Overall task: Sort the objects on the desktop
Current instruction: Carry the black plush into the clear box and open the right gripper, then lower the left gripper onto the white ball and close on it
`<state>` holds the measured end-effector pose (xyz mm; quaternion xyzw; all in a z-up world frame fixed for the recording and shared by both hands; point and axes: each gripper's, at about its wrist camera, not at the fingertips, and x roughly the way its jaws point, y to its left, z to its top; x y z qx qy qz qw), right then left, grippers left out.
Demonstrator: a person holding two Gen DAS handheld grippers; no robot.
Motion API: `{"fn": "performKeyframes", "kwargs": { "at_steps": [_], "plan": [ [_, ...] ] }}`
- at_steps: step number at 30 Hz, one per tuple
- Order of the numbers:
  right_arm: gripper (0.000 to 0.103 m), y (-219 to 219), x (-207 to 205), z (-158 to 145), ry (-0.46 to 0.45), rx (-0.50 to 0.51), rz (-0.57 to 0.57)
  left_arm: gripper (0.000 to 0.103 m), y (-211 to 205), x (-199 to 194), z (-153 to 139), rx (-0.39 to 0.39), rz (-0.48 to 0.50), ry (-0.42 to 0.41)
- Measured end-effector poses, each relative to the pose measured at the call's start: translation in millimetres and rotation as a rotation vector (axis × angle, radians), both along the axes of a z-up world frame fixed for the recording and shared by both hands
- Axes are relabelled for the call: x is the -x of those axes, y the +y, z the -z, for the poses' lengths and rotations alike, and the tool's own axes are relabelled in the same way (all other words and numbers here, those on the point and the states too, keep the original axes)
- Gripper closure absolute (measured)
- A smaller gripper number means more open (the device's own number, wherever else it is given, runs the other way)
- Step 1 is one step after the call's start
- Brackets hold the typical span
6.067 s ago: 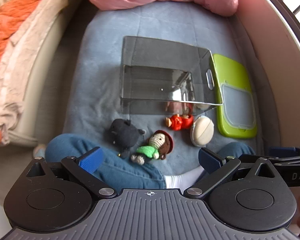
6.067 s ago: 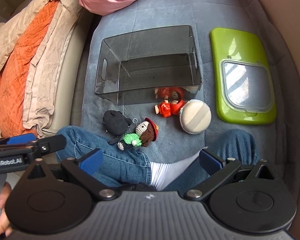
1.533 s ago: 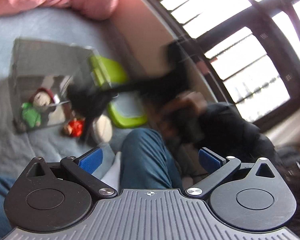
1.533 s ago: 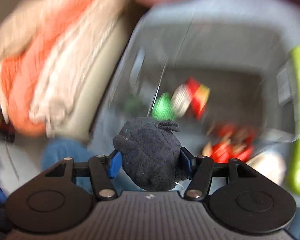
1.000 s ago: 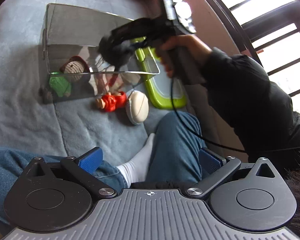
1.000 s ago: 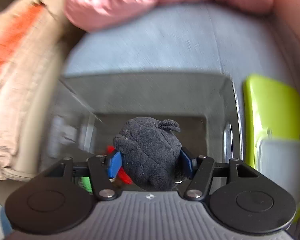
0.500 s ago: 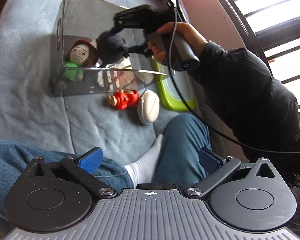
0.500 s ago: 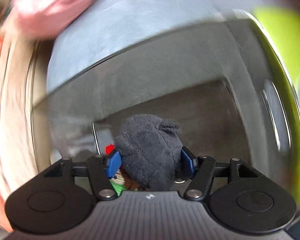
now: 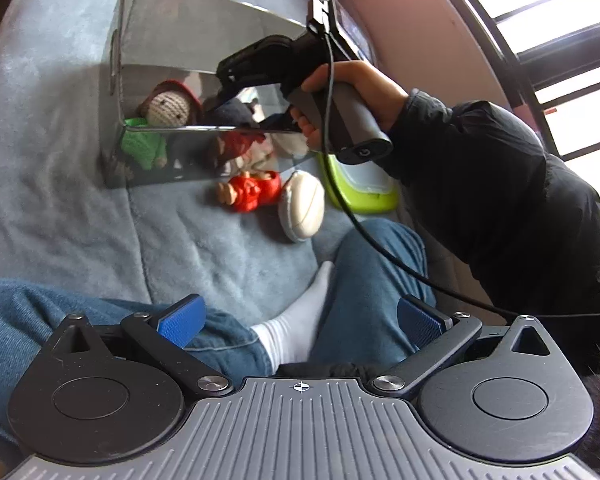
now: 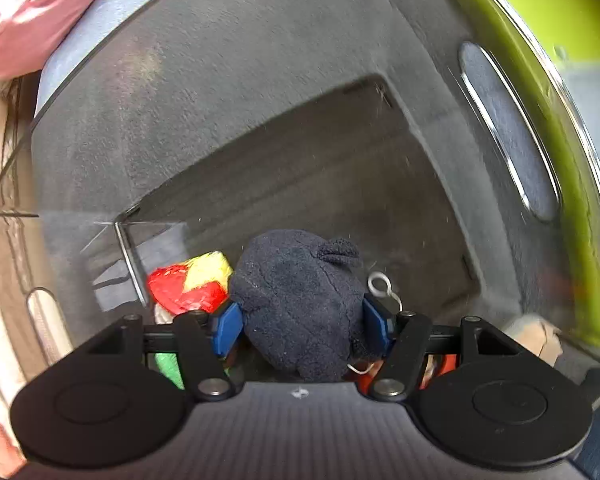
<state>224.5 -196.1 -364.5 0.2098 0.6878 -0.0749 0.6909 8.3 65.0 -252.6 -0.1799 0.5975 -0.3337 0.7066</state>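
Note:
My right gripper [image 10: 304,322] points down into the smoky clear box [image 10: 220,80] and is shut on the dark plush toy [image 10: 300,304], its blue pads pressing both sides. In the left wrist view the plush [image 9: 232,114] hangs just inside the box [image 9: 188,24], beside the crochet doll [image 9: 166,106] with the red hat and green top that lies at the box's left end. A red figure [image 9: 252,192] and a white round pouch [image 9: 302,210] lie on the blanket in front of the box. My left gripper [image 9: 300,320] is open over the person's legs, holding nothing.
A lime green lid [image 9: 364,196] lies right of the box, partly behind the person's hand and black sleeve [image 9: 480,184]. Jeans-clad legs and a white sock [image 9: 296,332] cross the near blanket. A pink pillow [image 10: 32,12] lies beyond the box.
My right gripper has rolled and sunk with the dark plush from above the box rim to down inside it, next to the crochet doll. My left gripper has stayed open and nearly still.

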Motion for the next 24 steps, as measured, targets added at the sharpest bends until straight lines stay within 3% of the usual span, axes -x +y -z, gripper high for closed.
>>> {"fn": "performKeyframes", "kwargs": {
  "at_steps": [5,9,14,17,19,21,22,24],
  "plan": [
    [0.03,-9.6,6.4,0.5,0.014,-0.032,-0.007,0.0,-7.8,-7.7,11.8,-0.05,-0.038,0.039],
    [0.025,-27.7,17.4,-24.5,-0.092,-0.07,0.005,0.0,-33.0,-13.7,25.4,-0.141,-0.045,0.055],
    [0.021,-75.3,68.1,-82.9,-0.424,-0.192,0.043,0.0,-89.3,-24.4,46.2,-0.282,-0.007,0.028],
    [0.013,-112.4,116.2,-104.5,-0.661,-0.255,0.105,0.0,-121.9,-34.1,58.9,-0.258,-0.033,0.059],
    [0.013,-135.0,150.1,-107.9,-0.782,-0.223,0.175,0.0,-137.5,-42.4,69.5,-0.197,-0.108,0.126],
    [0.013,-154.5,182.9,-106.1,-0.876,-0.135,0.255,0.0,-157.5,-49.2,79.6,-0.17,-0.183,0.134],
    [0.013,-162.9,197.6,-102.2,-0.915,-0.084,0.294,0.0,-169.6,-52.4,84.2,-0.174,-0.194,0.118],
    [0.013,-179.4,225.4,-94.1,-0.978,-0.005,0.37,0.0,-200.6,-56.6,96.1,-0.247,-0.128,0.043]
  ]
}}
